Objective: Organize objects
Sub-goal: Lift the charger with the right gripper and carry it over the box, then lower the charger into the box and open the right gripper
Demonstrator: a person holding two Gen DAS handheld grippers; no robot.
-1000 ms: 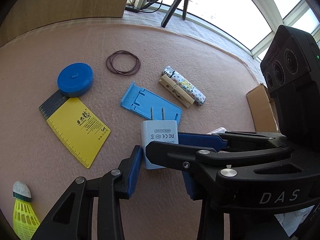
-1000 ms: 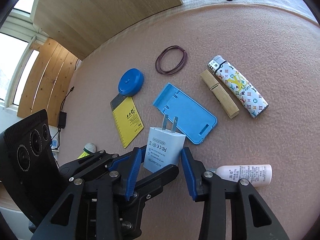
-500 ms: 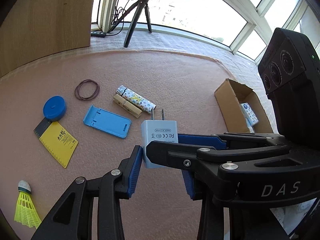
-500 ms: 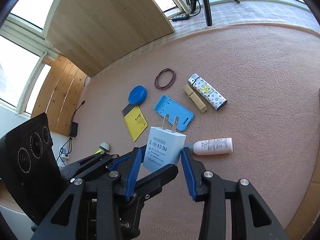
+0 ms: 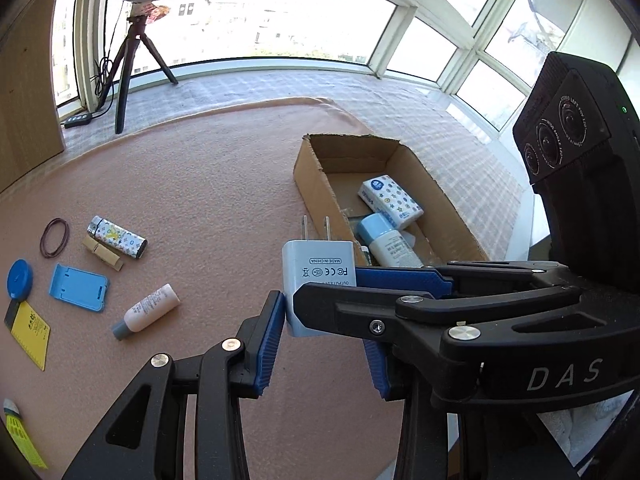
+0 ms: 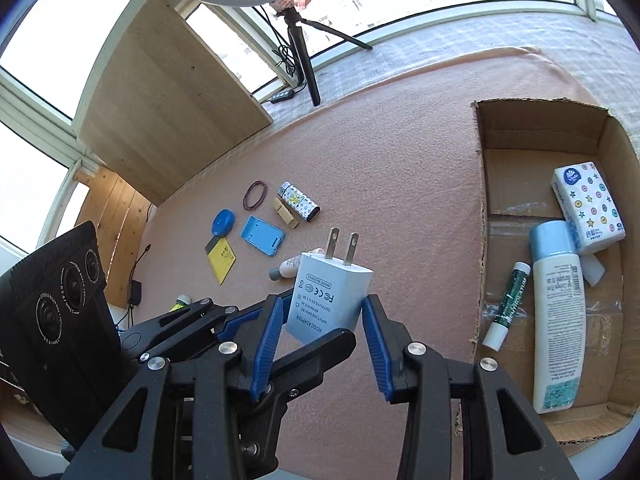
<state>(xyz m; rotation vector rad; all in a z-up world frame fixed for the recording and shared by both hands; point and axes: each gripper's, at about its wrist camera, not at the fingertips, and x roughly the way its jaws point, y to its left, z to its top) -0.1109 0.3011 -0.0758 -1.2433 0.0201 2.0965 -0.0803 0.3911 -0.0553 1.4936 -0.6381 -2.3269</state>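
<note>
A white plug-in charger hangs above the pink mat with its two prongs pointing away from me. My left gripper is shut on it, the left blue pad flat against its side. My right gripper crosses in from the right and is shut on the same charger, a pad on each flank. An open cardboard box sits just beyond the charger to the right. The box holds a patterned tissue pack, a white lotion bottle and a green tube.
On the mat to the left lie a small pink bottle, a blue phone stand, a patterned lighter, a clothespin, rubber bands, a blue tape measure, a yellow card and a shuttlecock. A tripod stands by the window.
Both grippers have risen and swung right with the charger held between them. The loose objects have slid away to the left and the cardboard box has come into full view.
</note>
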